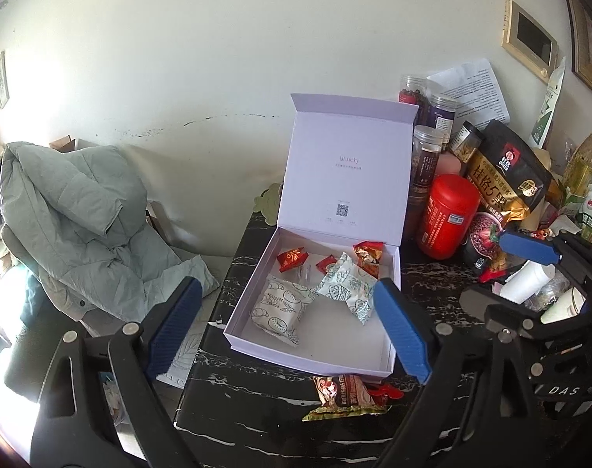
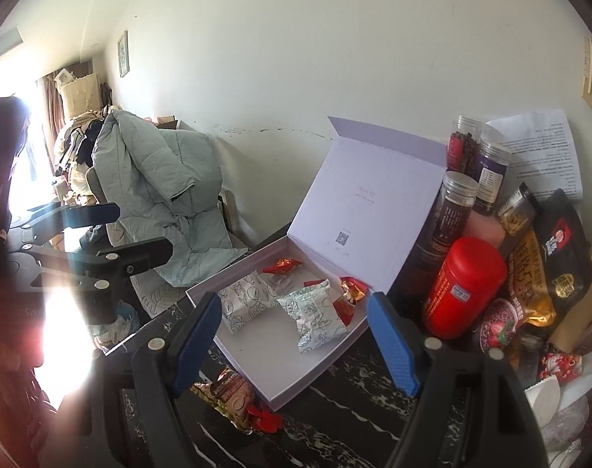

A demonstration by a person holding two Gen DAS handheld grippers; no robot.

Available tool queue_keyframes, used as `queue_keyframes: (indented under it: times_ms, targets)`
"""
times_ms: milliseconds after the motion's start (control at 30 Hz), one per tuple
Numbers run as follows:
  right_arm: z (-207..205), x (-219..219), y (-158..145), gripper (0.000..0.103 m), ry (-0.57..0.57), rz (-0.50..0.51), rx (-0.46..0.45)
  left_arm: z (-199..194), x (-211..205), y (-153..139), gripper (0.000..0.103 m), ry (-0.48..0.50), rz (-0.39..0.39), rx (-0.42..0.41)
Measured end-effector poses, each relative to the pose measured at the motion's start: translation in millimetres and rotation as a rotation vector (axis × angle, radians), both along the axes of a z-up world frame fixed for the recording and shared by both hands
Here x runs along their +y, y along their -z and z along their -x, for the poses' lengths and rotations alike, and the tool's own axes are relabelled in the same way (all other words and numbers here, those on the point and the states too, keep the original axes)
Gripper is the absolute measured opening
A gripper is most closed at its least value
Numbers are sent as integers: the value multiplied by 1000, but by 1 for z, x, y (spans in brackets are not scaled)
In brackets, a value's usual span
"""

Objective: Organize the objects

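Just below my left gripper (image 1: 288, 312) lay a brown snack packet (image 1: 344, 396), lengthwise along the white box (image 1: 311, 358) front wall, still outside it. Both grippers gaped wide and empty; my right gripper (image 2: 294, 335) hung beside it, the packet (image 2: 229, 394) at its left finger.

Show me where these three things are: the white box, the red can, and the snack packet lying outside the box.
White box (image 1: 395, 269), left wrist view, on its right wall.
Red can (image 1: 446, 214), left wrist view, on the middle of its body.
Snack packet (image 1: 342, 392), left wrist view, on its printed face.
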State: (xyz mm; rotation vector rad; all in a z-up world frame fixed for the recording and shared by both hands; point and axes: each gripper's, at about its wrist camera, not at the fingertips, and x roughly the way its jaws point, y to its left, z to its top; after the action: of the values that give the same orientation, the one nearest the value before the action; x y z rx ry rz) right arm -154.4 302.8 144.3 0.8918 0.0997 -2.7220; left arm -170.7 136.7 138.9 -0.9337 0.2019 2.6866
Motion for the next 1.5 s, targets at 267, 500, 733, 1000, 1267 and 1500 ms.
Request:
queue_keyframes:
  times_ms: [267,500,733,1000,1267,1500]
  targets:
    - [-26,-3,12,78,7,0,-10,-22,-9,10,89,-7,-2,-16]
    - [-44,-5,21,78,-4,-5,-18,-37,-10,22,90,1,-7,-35]
    - [-54,-4,42,78,-13,-1,-52,-46,-9,41,90,6,-4,-73]
    - [-60,-1,76,78,-15,2,-104,-52,-1,75,90,29,24,-123]
    - [-62,7,110,78,-28,19,-157,-50,10,109,89,56,37,-188]
    - [-58,15,133,78,-25,33,-203,-45,20,131,89,86,35,-226]
